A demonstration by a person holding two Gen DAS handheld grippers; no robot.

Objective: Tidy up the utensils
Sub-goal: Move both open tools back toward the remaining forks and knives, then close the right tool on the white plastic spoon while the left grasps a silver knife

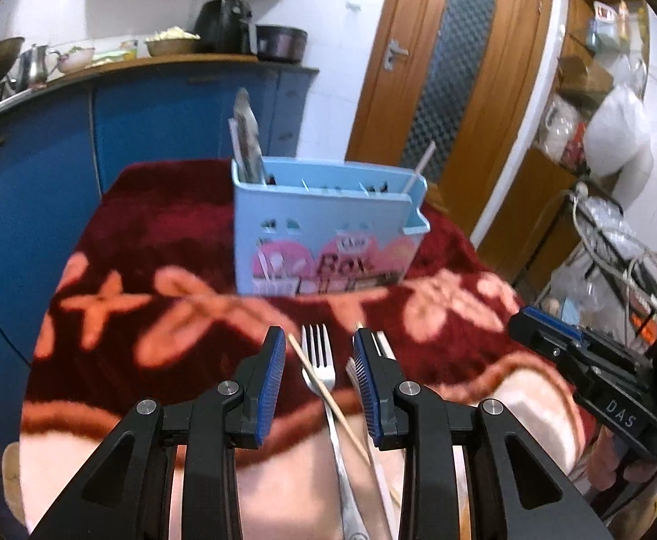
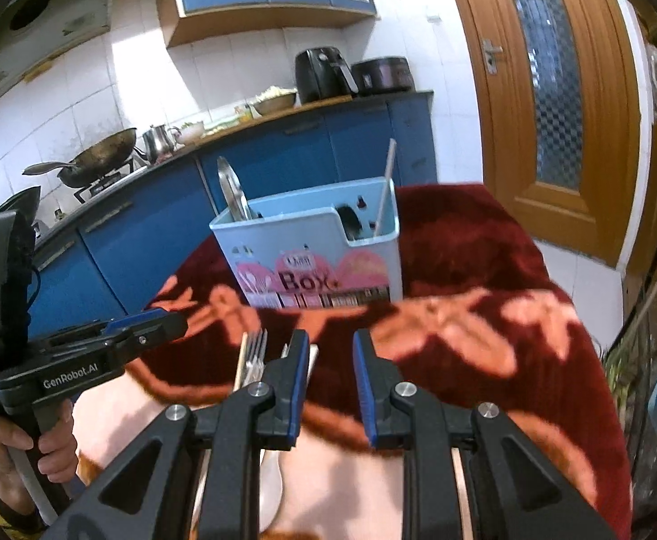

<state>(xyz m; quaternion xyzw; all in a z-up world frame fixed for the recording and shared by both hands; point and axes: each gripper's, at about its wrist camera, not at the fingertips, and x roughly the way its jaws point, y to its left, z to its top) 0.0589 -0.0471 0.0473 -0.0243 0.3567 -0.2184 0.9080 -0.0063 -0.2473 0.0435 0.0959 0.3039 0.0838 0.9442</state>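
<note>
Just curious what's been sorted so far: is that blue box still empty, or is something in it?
Not empty. The blue box stands upright with a metal utensil at one end and a chopstick at the other.

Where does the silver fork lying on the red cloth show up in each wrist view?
Left wrist: the fork lies low in the centre, between the open fingers of the left tool, with a wooden chopstick across it.
Right wrist: the fork sits lower left of centre, just left of the right tool, partly hidden by its finger.
Shared landmark: the blue utensil box standing behind the fork.
</note>
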